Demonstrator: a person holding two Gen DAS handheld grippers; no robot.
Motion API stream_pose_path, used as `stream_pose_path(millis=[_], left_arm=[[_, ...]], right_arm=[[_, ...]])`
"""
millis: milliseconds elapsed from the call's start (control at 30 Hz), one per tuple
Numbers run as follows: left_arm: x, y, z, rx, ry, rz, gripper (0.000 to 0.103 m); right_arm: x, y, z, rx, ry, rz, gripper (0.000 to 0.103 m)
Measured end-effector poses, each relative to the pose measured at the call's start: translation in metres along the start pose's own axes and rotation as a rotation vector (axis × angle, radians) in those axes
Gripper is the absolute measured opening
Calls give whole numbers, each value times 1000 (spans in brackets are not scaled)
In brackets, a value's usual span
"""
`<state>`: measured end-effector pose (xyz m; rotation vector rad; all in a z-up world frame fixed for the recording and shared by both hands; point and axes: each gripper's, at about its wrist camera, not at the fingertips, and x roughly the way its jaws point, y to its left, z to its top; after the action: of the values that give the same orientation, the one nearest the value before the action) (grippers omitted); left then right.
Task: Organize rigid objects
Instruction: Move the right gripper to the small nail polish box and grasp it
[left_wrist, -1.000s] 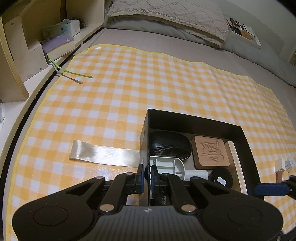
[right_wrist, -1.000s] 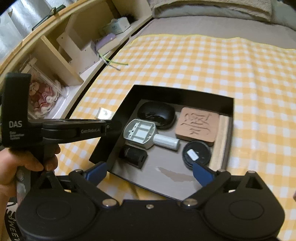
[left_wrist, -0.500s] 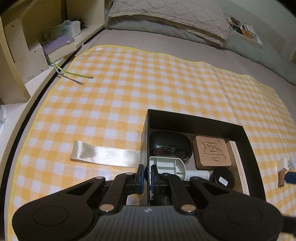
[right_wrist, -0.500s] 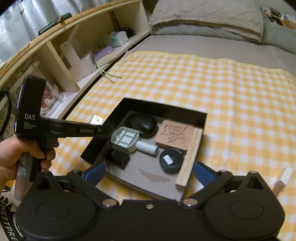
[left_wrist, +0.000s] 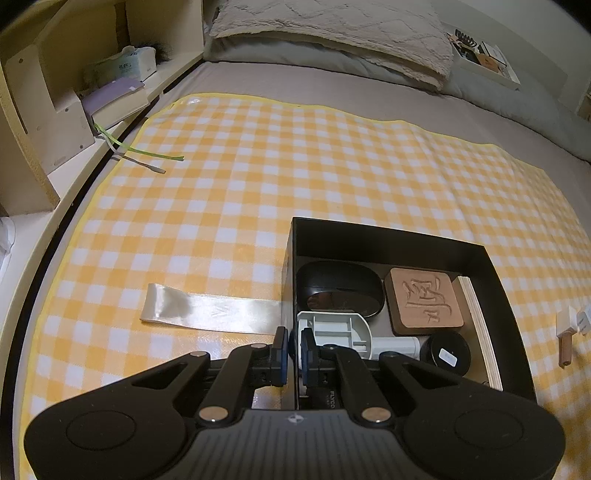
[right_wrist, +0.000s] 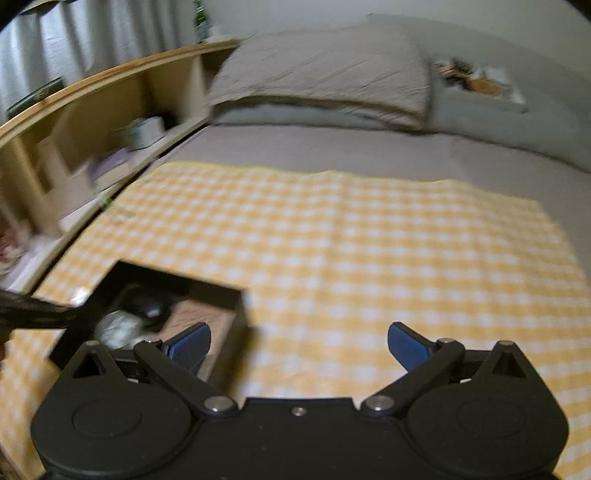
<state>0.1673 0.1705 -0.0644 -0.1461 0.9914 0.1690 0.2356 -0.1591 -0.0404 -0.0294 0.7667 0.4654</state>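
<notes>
Left gripper (left_wrist: 291, 347) pinches black box (left_wrist: 290, 277) wall; right gripper (right_wrist: 299, 347) seemingly right of it.

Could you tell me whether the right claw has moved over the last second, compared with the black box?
Yes. The right claw has swung rightward and away: the black box, centred between its fingers a second ago, now sits at the lower left of its view.

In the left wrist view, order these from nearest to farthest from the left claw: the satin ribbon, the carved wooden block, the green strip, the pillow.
1. satin ribbon, just left of the left claw, on the cloth.
2. carved wooden block, to the right, inside the black box.
3. green strip, far left, near the shelf.
4. pillow, at the top.
</notes>
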Motion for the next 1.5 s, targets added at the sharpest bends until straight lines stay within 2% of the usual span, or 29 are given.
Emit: stream_pose_path(millis=[133,300,500,667,733,800,833,900,1000,1100,1167,1267,1367,1433,1500], left_arm=[[0,1,0,5,0,1,7],[-1,-1,-1,5,-1,1,7],[-1,-1,0,6,-2,-1,7],[-1,-3,-1,6,-2,-2,7],[-1,-3,-1,6,-2,-5,7],[-3,-5,-2,6,-3,-8,7],[-3,-5,-2,6,-3,-10,7],[-4,-5,-4,6,-3,-12,7],[-4,-5,-4,5,-3,-13,7],[-5,-6,-5,3,-3,-16,7],[-5,-6,-5,5,-3,-15,7],[-5,-5,-5,4,-3,-15,7],[-5,-5,-5,3,-3,-16,7],[-5,-5,-5,4,-3,-15,7],[-5,-5,-5,4,-3,-15,7]], right_arm=[[6,-32,1,-12,-6,-96,103],[16,-65,-6,-49,17,-125,103],[34,-87,-24,-159,64,-111,103],[48,-94,-36,-281,164,-11,103],[52,-95,-41,-308,210,-8,101],[54,-98,-41,-309,249,1,88],[54,-101,-41,-300,265,11,84],[51,-108,-37,-266,277,16,67],[45,-117,-33,-222,279,-22,52],[54,-119,-37,-244,333,-110,49],[62,-118,-42,-273,372,-133,49],[67,-112,-45,-281,376,-111,48],[66,-104,-40,-270,329,-61,47],[64,-99,-36,-254,313,-9,48],[64,-93,-35,-266,309,6,51]])
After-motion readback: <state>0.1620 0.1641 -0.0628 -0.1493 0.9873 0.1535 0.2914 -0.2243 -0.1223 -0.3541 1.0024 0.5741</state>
